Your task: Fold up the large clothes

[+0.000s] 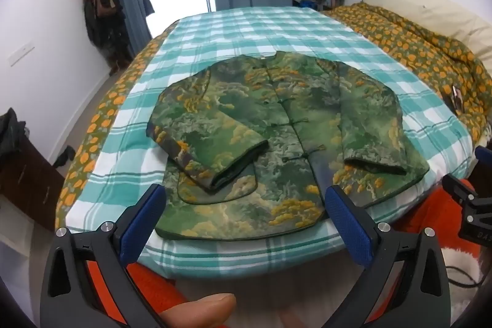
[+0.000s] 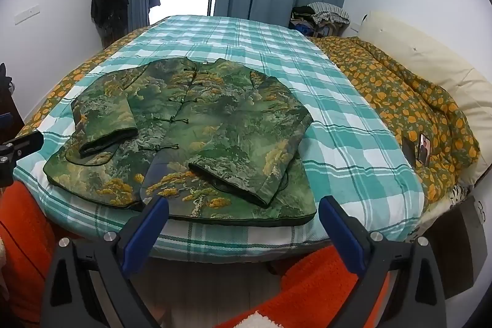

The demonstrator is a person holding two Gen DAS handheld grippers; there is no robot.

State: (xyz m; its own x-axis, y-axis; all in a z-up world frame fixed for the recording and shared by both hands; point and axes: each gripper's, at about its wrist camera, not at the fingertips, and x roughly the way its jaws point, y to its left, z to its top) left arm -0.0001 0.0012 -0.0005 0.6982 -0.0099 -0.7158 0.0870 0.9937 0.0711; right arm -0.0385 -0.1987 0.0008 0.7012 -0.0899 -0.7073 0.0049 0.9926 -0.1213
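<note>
From where I stand, almost nothing can be read. At the right edge of the left wrist view, the black clamp carries a few pale embossed letters, too small and cut off to make out.

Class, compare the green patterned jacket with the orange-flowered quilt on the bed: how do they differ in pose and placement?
The jacket lies flat and smoothed on the checked sheet, sleeves folded in over its front; the quilt is bunched in rumpled folds along the bed's side. The jacket is buttoned and laid out near the bed's front edge; the quilt is pushed aside beside the cream headboard. Both carry green and orange-yellow.
</note>
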